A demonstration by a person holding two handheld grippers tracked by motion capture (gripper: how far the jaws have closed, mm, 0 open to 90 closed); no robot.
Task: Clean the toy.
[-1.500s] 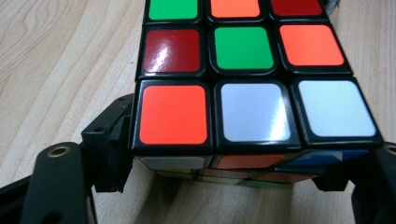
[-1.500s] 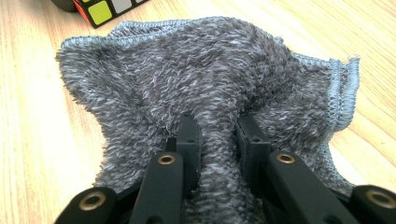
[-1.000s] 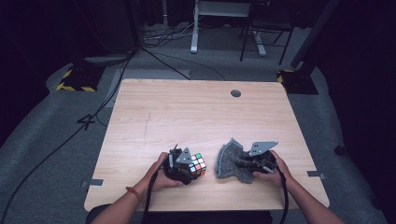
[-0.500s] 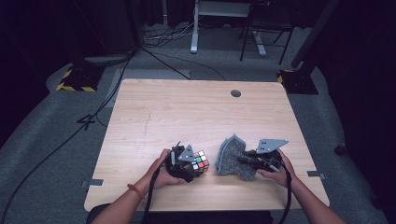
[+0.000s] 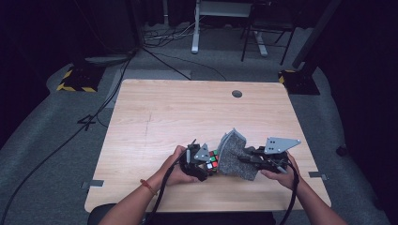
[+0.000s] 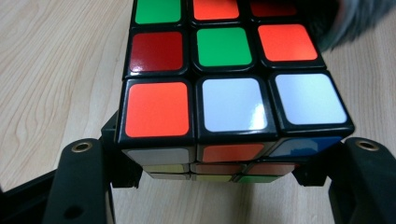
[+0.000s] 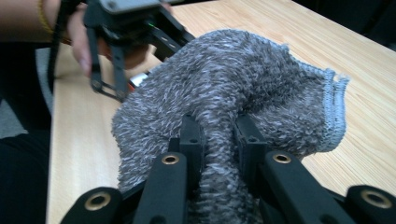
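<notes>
The tabletop (image 5: 169, 117) is pale wood with a light grain, rectangular, set on a grey carpeted floor (image 5: 42, 154). A round dark grommet (image 5: 237, 93) sits in it toward one o'clock, near the far edge. At about six o'clock, near the front edge, a colour-tiled cube (image 5: 212, 162) and a grey fuzzy cloth (image 5: 233, 157) sit just beside each other over the wood; whether either rests on it cannot be told.

— Bright on the wooden table (image 5: 187, 112), dark all round — lit from above, soft short shadows.
— Glare on the cube (image 6: 224, 84) stickers; blurred grey at the upper right corner there.
— Sharp on the towel (image 7: 224, 93) pile; soft and hazy behind, toward the far hand (image 7: 84, 42).
</notes>
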